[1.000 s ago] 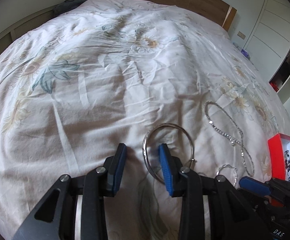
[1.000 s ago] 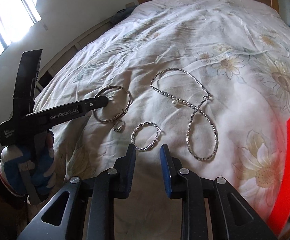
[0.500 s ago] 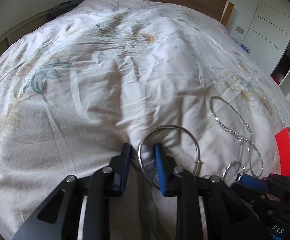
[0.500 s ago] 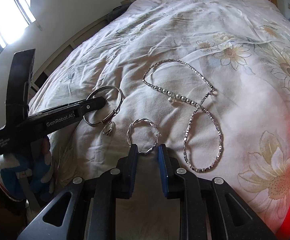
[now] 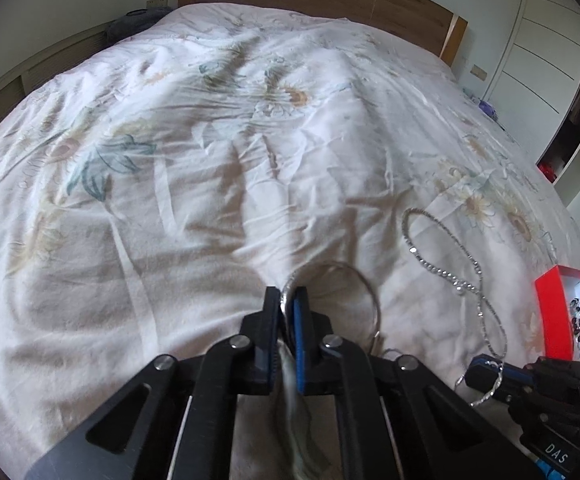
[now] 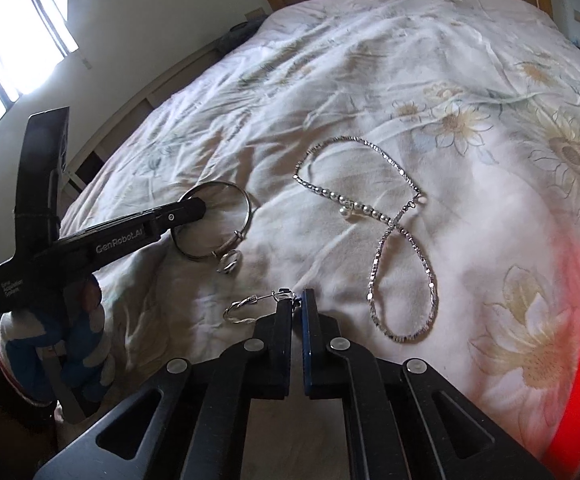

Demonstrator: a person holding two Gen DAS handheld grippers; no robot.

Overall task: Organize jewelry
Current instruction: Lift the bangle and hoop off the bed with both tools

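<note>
A rumpled floral bedspread [image 5: 217, 184] carries everything. A red box [image 5: 546, 320] sits at its edge; a beaded silver necklace [image 6: 390, 232] lies looped nearby. The left gripper [image 5: 287, 300] is clamped on a thin round bangle [image 5: 370, 292] — the right gripper [image 6: 297, 300] pinches a twisted hoop [image 6: 241, 310].
</note>
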